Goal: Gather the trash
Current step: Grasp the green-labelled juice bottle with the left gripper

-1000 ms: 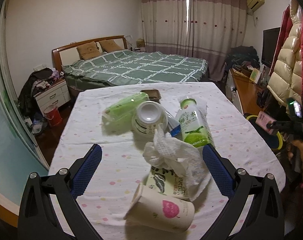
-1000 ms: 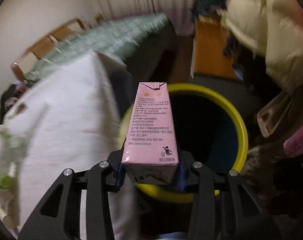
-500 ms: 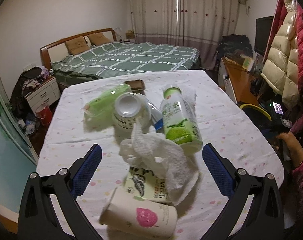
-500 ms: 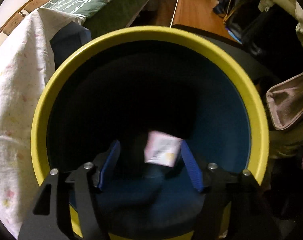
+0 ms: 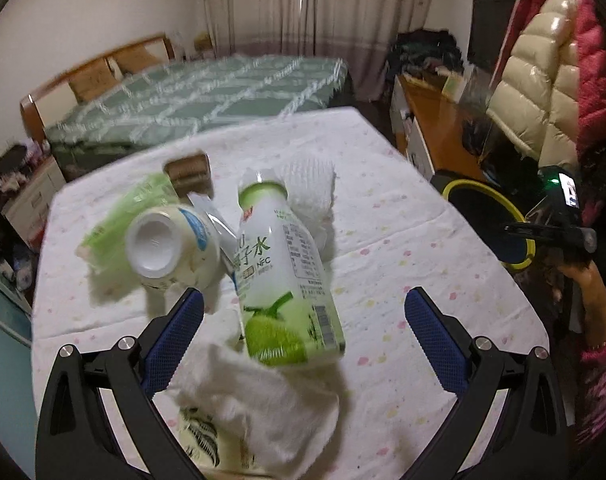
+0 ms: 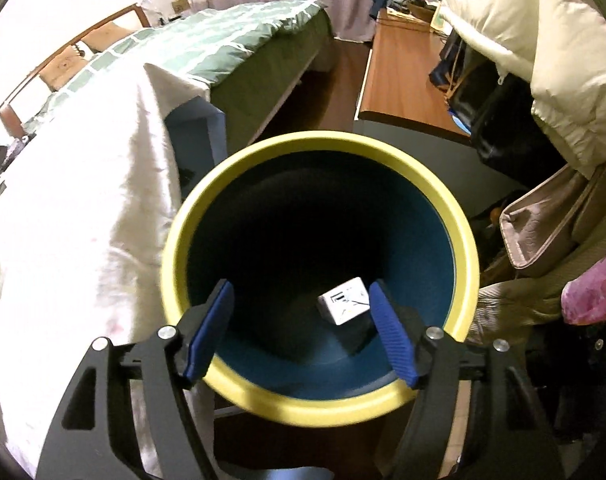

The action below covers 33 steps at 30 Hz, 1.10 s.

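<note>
Right gripper jaws opening, empty, over the yellow-rimmed bin; left gripper jaws wide, empty; the light, slippery green-labelled plastic bottle is best taken mid-body.

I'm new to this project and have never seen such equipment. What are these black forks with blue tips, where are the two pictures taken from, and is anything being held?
The forks are hand-held grippers: a person carries one in each hand, and a camera on each looks forward along its two fingers.

The left gripper hangs open above a table with trash: a green-and-white bottle lying between its blue pads but not pressed, a white tub on its side, crumpled tissue and a green packet.

The right gripper points down into a yellow-rimmed bin beside the table. Its jaws are opening and empty; a small carton lies inside the bin.
</note>
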### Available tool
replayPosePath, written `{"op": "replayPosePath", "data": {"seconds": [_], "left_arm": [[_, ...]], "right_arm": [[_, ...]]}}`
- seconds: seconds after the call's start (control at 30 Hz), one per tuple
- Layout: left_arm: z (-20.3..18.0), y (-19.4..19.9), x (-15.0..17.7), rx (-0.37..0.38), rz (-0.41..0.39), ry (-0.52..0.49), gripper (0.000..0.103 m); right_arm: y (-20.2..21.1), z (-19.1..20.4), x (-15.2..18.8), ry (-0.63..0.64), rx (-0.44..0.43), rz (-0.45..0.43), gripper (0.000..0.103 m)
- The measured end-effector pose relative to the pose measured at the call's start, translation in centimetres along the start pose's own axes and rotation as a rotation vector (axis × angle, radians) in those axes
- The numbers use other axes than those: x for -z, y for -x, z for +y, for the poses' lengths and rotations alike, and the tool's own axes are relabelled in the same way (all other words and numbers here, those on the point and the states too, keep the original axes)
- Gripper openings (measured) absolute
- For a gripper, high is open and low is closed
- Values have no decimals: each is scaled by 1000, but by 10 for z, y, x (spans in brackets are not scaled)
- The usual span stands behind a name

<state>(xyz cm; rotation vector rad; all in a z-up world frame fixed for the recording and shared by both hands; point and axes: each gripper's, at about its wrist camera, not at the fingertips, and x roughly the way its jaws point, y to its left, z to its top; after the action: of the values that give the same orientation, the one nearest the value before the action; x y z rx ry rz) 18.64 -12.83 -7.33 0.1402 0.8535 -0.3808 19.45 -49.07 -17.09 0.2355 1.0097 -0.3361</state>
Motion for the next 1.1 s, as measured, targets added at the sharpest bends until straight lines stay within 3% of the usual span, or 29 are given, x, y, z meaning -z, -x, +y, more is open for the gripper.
{"op": "replayPosePath", "data": {"seconds": [0.13,0.3,0.6,0.87,1.1], "left_arm": [[15,-25,-12,55,81,62,97],[30,-50,-16,142,177,130,85],[29,-75,-19,186,252,130,65],[19,-69,-22,154,231,76,64],[7,-87,-25,106,285,53,65]], "right_arm": [[0,1,0,3,-18,0,68],[-4,4,4,6,-36,10,68],[-4,8,7,10,-56,4,69],[3,13,9,26,-51,-12,69],[2,18,10,32,-65,-11,72]]}}
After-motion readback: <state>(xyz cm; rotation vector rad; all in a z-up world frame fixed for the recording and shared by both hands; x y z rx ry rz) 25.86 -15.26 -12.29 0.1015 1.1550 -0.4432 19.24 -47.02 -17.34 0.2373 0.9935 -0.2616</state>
